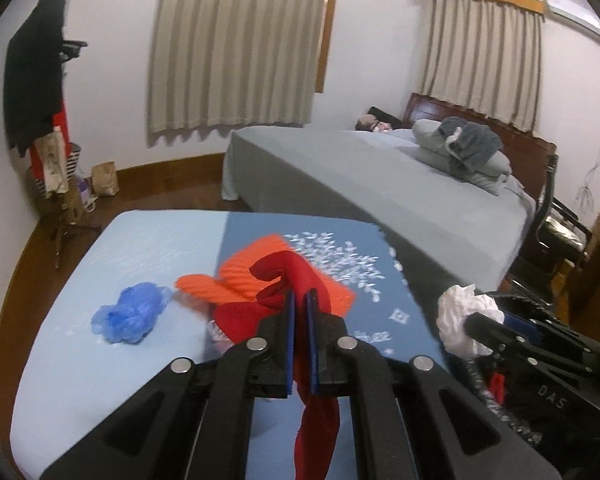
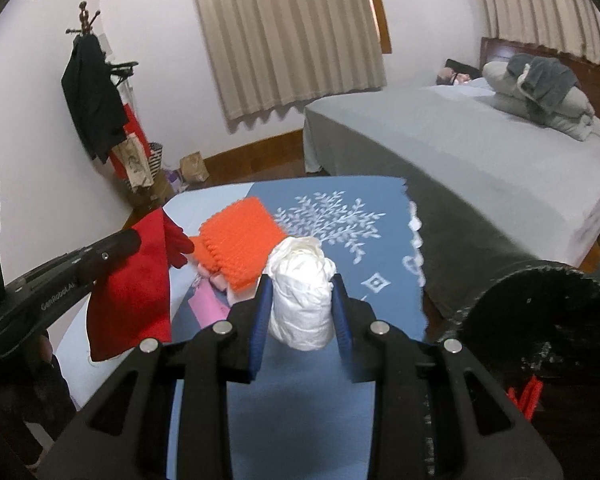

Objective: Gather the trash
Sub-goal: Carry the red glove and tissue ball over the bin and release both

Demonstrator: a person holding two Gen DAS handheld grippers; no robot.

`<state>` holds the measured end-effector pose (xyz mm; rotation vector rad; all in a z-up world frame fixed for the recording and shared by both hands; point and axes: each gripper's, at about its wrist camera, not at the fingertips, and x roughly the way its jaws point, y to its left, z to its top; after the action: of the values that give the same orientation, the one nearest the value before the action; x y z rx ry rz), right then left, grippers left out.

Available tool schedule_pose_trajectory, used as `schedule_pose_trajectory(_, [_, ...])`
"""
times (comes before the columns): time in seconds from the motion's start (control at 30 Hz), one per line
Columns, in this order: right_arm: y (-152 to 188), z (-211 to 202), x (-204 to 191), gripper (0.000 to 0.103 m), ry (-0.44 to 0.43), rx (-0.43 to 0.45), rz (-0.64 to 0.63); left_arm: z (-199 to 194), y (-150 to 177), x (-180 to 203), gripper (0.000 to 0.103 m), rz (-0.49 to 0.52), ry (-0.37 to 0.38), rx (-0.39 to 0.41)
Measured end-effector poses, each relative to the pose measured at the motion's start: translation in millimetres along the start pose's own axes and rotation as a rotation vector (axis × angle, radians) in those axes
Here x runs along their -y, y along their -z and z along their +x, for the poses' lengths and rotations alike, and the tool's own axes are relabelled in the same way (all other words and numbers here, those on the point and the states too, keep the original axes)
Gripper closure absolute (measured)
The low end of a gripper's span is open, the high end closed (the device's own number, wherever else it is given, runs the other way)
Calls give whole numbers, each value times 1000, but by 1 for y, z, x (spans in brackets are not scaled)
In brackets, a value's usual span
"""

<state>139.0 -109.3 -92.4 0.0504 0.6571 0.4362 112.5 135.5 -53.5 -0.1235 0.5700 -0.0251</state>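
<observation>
My left gripper (image 1: pixel 301 300) is shut on a red cloth (image 1: pixel 296 280) and holds it above the blue table (image 1: pixel 140 240); the cloth hangs down between the fingers and also shows in the right wrist view (image 2: pixel 136 288). My right gripper (image 2: pixel 300 284) is shut on a crumpled white paper wad (image 2: pixel 300 296), which also shows at the right of the left wrist view (image 1: pixel 460 316). A crumpled blue plastic bag (image 1: pixel 130 314) lies on the table's left side. An orange textured cloth (image 1: pixel 260 276) (image 2: pixel 240 236) lies in the middle, with pink scraps (image 2: pixel 208 304) beside it.
A black round bin (image 2: pixel 540 320) stands at the table's right edge, red items inside it. A grey bed (image 1: pixel 380 184) with pillows is behind. A coat stand (image 1: pixel 40 100) with dark clothes and a paper bag (image 1: pixel 106 180) stand by the left wall.
</observation>
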Motion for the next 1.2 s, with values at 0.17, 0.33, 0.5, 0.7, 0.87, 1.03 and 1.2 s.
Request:
schedule_pose_trajectory(0.17, [-1, -18, 21, 74, 41, 27, 27, 1, -5, 26, 97, 30, 52, 7])
schedule_pose_trajectory(0.33, [1, -37, 48, 74, 96, 52, 58, 5, -9, 58, 97, 60, 103, 11])
schedule_pose_trajectory(0.5, [3, -60, 79, 74, 158, 80, 86, 8, -12, 91, 97, 99, 157, 15])
schedule_pose_trajectory(0.7, [12, -87, 117, 74, 237, 109, 125, 11, -13, 139, 97, 153, 238, 20])
schedule_pose_trajectory(0.87, [22, -107, 146, 74, 300, 122, 159, 12, -12, 178, 97, 194, 306, 20])
schedule_pose_trajectory(1.03, [33, -121, 171, 74, 353, 129, 192, 15, -11, 210, 97, 231, 366, 16])
schedule_pose_trajectory(1.2, [42, -129, 194, 74, 400, 125, 218, 20, -5, 240, 97, 259, 425, 3])
